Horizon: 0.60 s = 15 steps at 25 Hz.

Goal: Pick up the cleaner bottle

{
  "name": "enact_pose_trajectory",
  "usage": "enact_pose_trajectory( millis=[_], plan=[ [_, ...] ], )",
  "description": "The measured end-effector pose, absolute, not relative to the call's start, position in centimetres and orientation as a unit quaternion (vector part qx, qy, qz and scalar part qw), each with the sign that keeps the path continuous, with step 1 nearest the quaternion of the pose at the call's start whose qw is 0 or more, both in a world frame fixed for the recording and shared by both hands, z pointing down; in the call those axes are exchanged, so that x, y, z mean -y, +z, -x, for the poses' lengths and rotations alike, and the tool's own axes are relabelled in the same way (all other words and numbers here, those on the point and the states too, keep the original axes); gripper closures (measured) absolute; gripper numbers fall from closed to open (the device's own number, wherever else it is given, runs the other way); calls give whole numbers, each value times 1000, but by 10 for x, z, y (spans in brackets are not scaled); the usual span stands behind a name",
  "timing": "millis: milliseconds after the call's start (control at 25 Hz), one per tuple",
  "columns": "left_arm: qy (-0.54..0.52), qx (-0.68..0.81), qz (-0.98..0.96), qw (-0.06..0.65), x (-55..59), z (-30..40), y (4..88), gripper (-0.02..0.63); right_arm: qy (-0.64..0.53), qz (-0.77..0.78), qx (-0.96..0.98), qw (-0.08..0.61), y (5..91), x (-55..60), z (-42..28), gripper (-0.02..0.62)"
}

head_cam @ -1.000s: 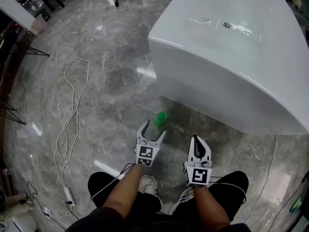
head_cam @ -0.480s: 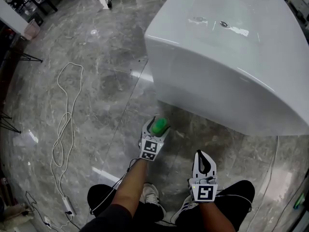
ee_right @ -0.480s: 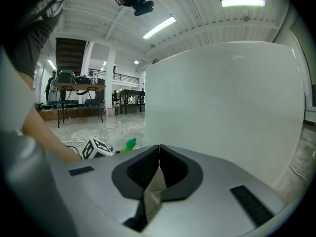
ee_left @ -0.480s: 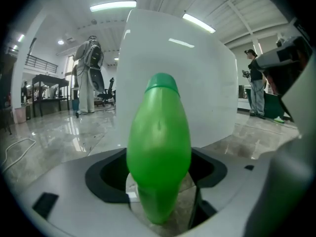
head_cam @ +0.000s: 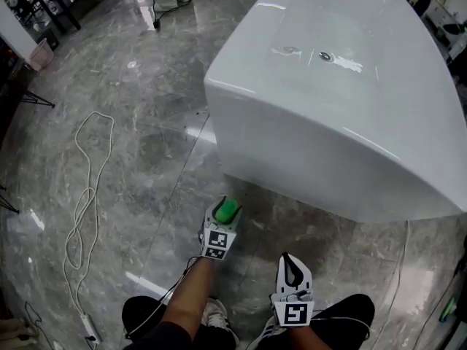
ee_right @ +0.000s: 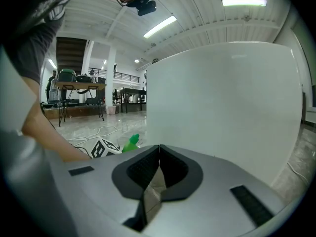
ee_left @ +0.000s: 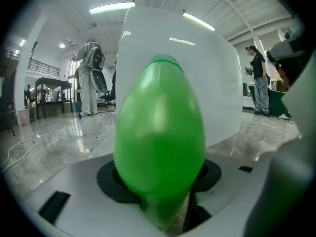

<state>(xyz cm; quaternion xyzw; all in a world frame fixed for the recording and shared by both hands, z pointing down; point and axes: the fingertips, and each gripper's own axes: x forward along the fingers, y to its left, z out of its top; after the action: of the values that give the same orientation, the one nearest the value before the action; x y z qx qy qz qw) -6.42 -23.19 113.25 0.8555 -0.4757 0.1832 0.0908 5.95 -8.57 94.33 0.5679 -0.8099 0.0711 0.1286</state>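
Observation:
The green cleaner bottle stands on the grey marble floor just in front of the white bathtub. My left gripper reaches round it, one jaw on each side. In the left gripper view the bottle fills the middle and the black pads sit against its sides while the jaws are closing. My right gripper hangs lower right, apart from the bottle, with its jaws shut and nothing between them. From the right gripper view the bottle shows small at the left.
The bathtub wall rises close ahead of both grippers. A white cable loops over the floor at the left. A thin cable runs down at the right. The person's shoes are just behind the grippers. People stand far off.
My left gripper moved forward and down from behind the bottle until its jaws came round it, then narrowed onto it. The right gripper stayed shut and hardly moved.

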Motion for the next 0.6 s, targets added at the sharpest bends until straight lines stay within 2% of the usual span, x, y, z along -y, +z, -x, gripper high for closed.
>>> enact_pose_trajectory(
  millis=[80, 120, 240, 360, 600],
  plan=[
    [187, 480, -852, 97, 231, 65, 1131, 410, 69, -567, 810, 131, 942, 82, -59, 578],
    [188, 484, -849, 102, 231, 66, 1130, 416, 72, -568, 808, 135, 941, 82, -59, 578],
    [189, 495, -840, 118, 231, 68, 1128, 420, 75, -573, 802, 154, 939, 80, -64, 578],
    [180, 505, -834, 128, 230, 66, 1110, 422, 71, -583, 797, 143, 927, 86, -73, 578],
    [143, 508, -839, 131, 224, 45, 1017, 423, 73, -618, 771, 135, 881, 99, -102, 578]
  ],
)
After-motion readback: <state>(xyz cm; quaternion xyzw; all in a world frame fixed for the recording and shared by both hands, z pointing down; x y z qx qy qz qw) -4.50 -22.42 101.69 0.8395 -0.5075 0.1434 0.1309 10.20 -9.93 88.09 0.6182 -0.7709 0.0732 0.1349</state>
